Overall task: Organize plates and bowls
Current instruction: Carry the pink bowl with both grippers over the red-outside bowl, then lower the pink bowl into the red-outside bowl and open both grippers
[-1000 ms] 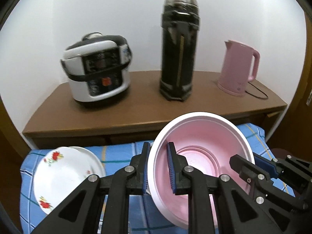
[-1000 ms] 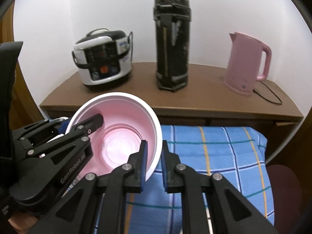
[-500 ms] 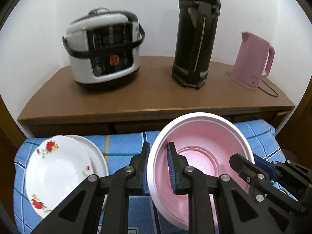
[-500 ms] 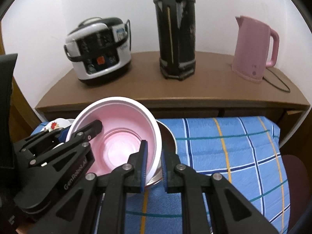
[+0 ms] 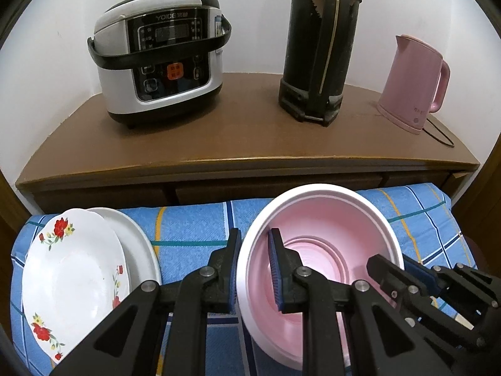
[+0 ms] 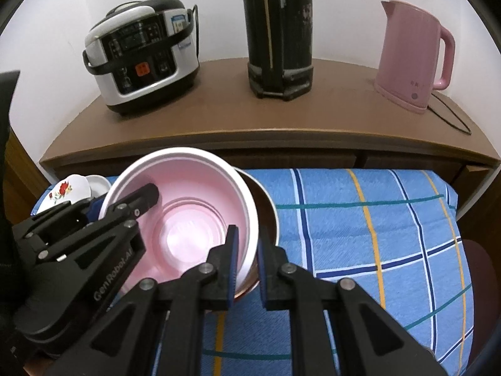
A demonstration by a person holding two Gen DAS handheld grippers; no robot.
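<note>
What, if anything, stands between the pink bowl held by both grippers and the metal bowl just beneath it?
Nothing visible does. The pink bowl, gripped at its rim by the left gripper and right gripper, sits directly over the metal bowl, whose rim shows on its right; the space underneath is hidden.

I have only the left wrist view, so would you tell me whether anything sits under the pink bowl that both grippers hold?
Observer: Yes. The right wrist view shows a darker, metal-looking bowl directly beneath the pink bowl, with its rim peeking out on the right.
Operator: Thank you. How is the right gripper placed on the pink bowl?
Observer: The right gripper has one of its fingers inside the near rim and the other outside, clamped on it.
</note>
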